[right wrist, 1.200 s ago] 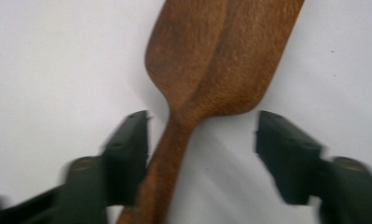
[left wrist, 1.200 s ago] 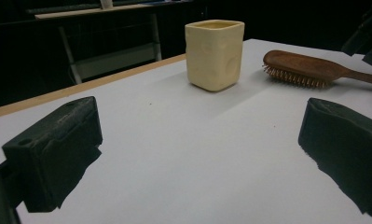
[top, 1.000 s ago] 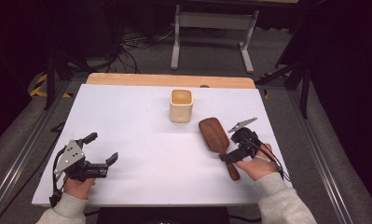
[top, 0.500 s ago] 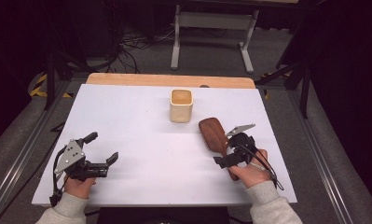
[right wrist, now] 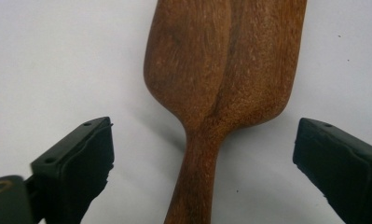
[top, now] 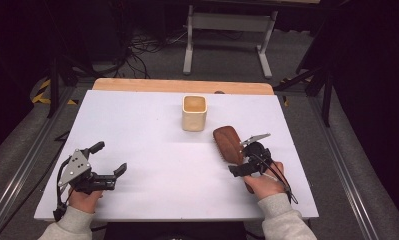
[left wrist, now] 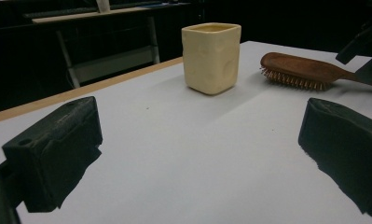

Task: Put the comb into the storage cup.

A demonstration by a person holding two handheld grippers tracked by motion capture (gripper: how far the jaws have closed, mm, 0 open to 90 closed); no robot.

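The right gripper (right wrist: pixel 202 172) hangs over the wooden hairbrush (top: pixel 229 144), jaws wide and empty astride its handle, which runs twelve-to-six. The left gripper (top: pixel 109 161), equally open, rests at the surface's (top: pixel 152 165) eight o'clock, well apart.

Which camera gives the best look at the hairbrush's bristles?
The left gripper view: the hairbrush lies side-on, bristles down. The high view shows its wooden back, small; the right gripper view shows back and handle close up.

The white table (top: pixel 152 145) is evenly lit — its surroundings lie dark — and the close views look slightly soft.
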